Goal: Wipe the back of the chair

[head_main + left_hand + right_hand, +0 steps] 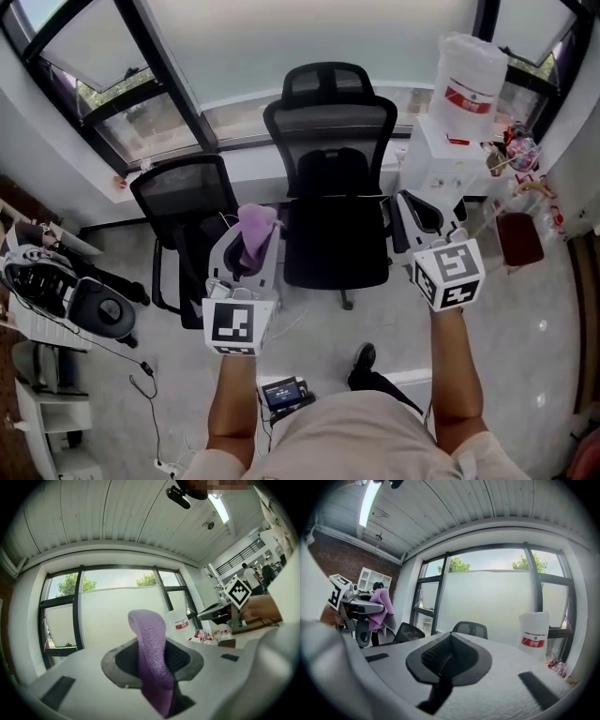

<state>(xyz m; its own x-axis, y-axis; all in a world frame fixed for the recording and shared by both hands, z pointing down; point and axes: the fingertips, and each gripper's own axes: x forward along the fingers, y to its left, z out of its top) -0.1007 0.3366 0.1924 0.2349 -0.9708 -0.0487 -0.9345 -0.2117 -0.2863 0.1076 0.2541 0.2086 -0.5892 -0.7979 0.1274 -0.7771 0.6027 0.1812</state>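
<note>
Left claw [246,255] is clamped on a purple cloth [256,228], held short of the chair [330,131] at 12 o'clock. Backrest not yet touched: approach step, judged. Next, cloth to be pressed onto the backrest. Right claw [418,216] is closed, empty. Chair is seen in right gripper view, not in left.

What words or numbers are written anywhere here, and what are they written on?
No text here can be read clearly.
Red label on the big water bottle: it has print, but too blurred to read.
Left marker cube and right marker cube: black-and-white square patterns, no words or numbers.
Small screen near the person's waist: too small to read.
</note>
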